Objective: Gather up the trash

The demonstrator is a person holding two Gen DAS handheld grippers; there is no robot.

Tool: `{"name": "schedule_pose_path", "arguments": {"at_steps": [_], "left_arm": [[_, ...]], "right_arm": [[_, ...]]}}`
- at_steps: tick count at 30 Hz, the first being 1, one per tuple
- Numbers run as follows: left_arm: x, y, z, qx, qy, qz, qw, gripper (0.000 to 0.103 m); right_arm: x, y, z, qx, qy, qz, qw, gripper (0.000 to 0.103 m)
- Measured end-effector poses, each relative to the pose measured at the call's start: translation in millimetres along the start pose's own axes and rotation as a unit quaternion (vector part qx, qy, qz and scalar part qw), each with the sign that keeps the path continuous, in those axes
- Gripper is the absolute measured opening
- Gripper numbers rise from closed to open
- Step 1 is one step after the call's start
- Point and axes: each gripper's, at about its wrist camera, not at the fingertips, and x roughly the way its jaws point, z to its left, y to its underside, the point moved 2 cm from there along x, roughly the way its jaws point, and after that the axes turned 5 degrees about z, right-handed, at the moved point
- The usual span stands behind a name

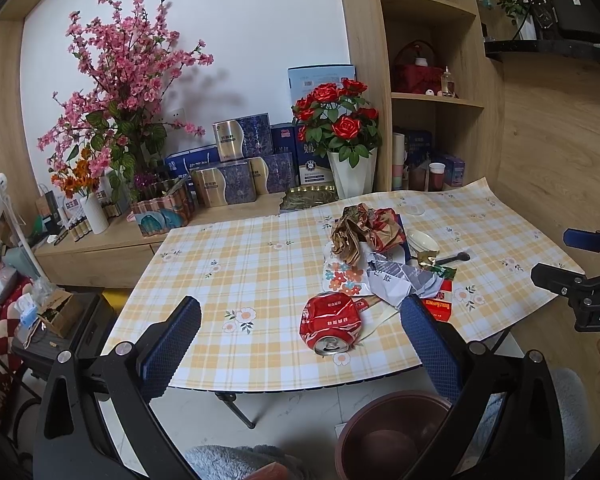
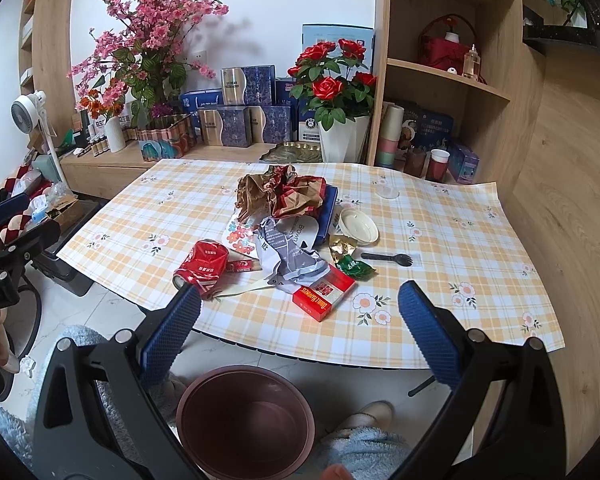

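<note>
Two claws: my left gripper [image 1: 300, 324] and right gripper [image 2: 300, 308] both spread wide, empty, above the near table edge.
Trash pile: heaped mid-table on the plaid tablecloth [image 2: 460, 240].
Crushed red can [image 1: 330, 324]: nearest on the left, lying on its side, between my left fingers in the left wrist view.
Red cigarette box [image 2: 323, 294]: near edge of the pile, right of the can.
Crumpled brown paper [image 2: 278, 194]: far side of the heap.
Black plastic spork [image 2: 388, 258]: right of the pile, beside a green wrapper [image 2: 354, 267].
Brown bin [image 2: 246, 420]: on the floor, just below the near table edge.
</note>
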Motion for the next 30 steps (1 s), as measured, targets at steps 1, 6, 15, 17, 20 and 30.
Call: {"name": "schedule_pose_path", "arguments": {"at_steps": [1, 6, 15, 17, 20, 30], "left_arm": [[0, 0, 0, 0.0, 0.0, 0.0, 1.0, 0.098], [5, 4, 4, -0.02, 0.037, 0.004, 0.9991, 0.098], [39, 17, 21, -0.041, 0.051, 0.03, 0.9974, 0.098], [45, 18, 24, -0.043, 0.053, 0.03, 0.9972, 0.098], [58, 17, 36, -0.053, 0.043, 0.017, 0.9975, 0.098], [110, 7, 80, -0.087, -0.001, 0.033, 0.9956, 0.098]], "right_arm": [[0, 0, 0, 0.0, 0.0, 0.0, 1.0, 0.097], [1, 1, -1, 0.006, -0.004, -0.001, 1.0, 0.097], [33, 8, 1, -0.007, -0.009, 0.008, 1.0, 0.097], [43, 6, 1, -0.007, -0.014, 0.012, 1.0, 0.097], [59, -3, 4, -0.013, -0.016, 0.005, 1.0, 0.097], [159, -81, 56, -0.114, 0.01, -0.021, 0.993, 0.097]]}}
